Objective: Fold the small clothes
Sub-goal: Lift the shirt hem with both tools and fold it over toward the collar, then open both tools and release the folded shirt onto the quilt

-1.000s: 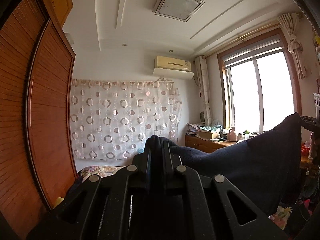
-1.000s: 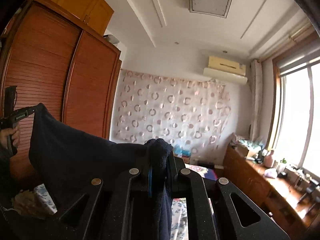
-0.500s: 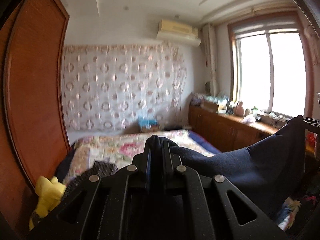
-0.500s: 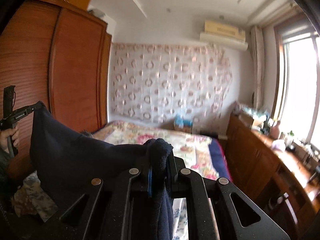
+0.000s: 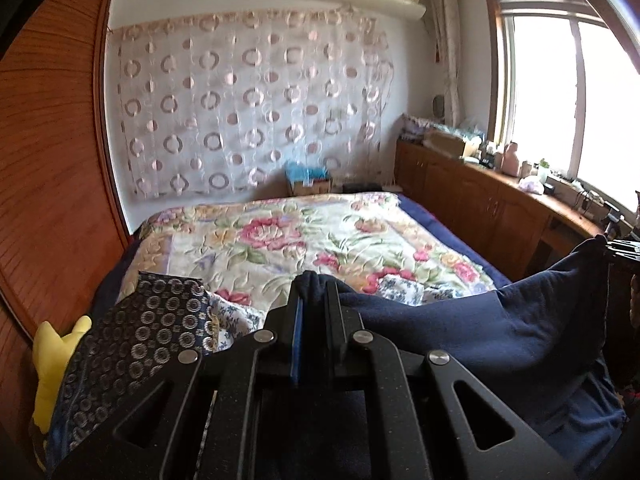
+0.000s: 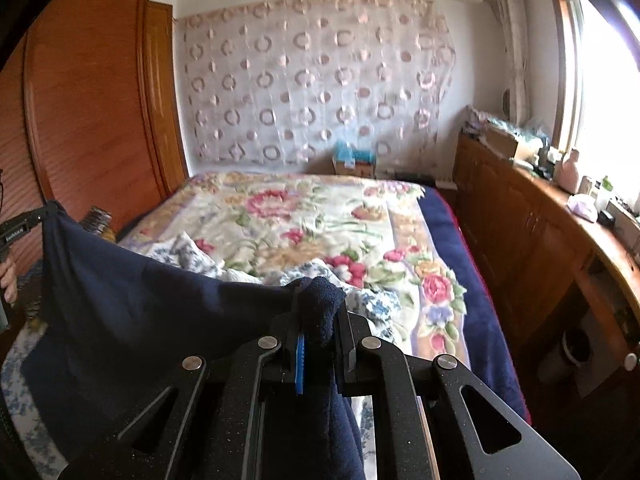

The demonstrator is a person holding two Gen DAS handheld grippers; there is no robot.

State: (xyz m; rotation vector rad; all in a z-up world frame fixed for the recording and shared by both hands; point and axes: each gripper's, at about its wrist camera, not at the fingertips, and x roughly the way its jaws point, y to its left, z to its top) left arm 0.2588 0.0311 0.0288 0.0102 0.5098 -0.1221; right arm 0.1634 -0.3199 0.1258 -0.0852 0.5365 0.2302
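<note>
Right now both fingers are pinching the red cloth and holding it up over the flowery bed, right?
Almost. The cloth is dark navy blue, not red; both wrist views show that. The rest holds: the left gripper and the right gripper each pinch one end, and it hangs stretched between them over the flowery bed.

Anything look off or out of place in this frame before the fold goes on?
Nothing stands out. The navy garment hangs stretched between the left gripper and right gripper, each pinching a corner above the floral bedspread. Other clothes lie loose on the bed.
</note>
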